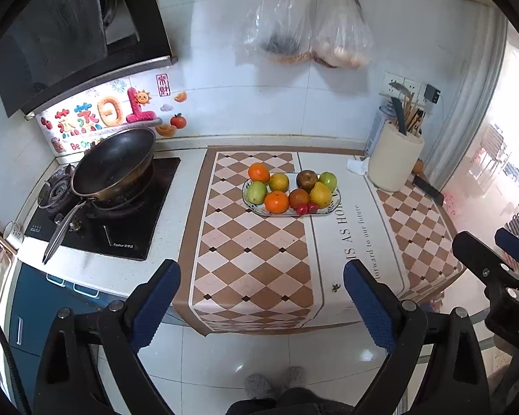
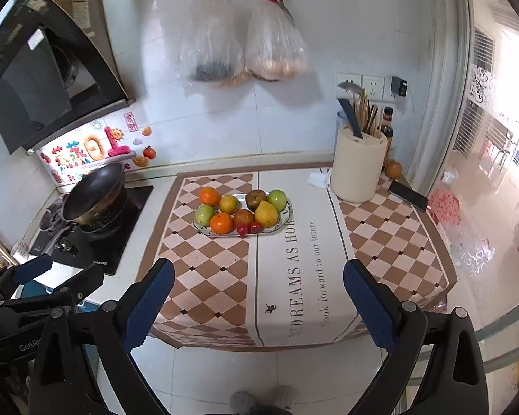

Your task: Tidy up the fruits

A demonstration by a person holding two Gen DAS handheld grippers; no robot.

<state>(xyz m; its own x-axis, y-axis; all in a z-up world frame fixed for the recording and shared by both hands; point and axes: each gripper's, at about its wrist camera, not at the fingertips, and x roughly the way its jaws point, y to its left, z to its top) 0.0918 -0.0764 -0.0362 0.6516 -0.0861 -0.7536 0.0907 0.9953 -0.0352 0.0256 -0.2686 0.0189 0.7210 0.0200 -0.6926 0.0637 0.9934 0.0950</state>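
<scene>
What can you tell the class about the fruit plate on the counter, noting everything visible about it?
The fruit plate is a shallow, oblong white dish with a dark patterned rim, ceramic by its look. It lies flat on the checkered mat, between the wok and the cream utensil holder, touching neither. It is crowded with oranges, green, brown and yellow fruits and small red ones at its near edge. Both grippers are open and well short of it.
</scene>
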